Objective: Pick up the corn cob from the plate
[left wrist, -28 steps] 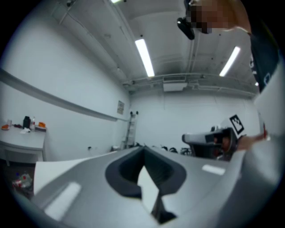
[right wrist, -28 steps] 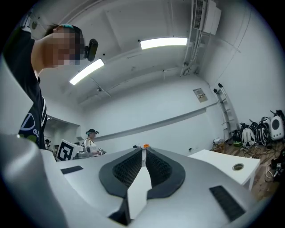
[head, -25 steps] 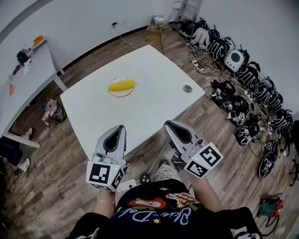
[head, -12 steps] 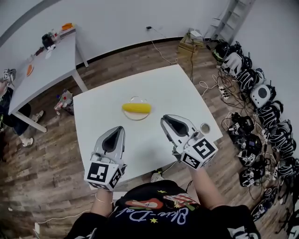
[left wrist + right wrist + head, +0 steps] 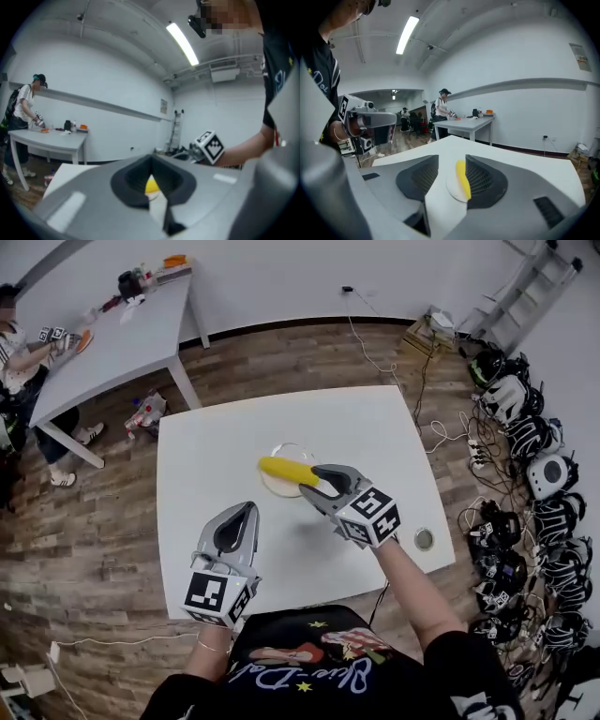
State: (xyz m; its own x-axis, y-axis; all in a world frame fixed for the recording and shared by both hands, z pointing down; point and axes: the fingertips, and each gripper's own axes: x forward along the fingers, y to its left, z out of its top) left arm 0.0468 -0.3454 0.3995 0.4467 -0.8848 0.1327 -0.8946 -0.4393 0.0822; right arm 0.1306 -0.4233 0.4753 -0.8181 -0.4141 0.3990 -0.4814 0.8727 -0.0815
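right hand-held gripper, jaws halfway and opening, corn cob between, ungripped

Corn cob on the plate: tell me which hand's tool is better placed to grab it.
Right. The right tool is at the plate, jaws opening, with the corn cob framed in their gap, not gripped. The left tool sits short of the plate.

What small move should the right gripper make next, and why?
Probably ease the right gripper forward a little and centre it, so that both pads flank the corn. Its jaws are opening, and the corn lies on the plate just ahead, nearer to one pad and not yet gripped.
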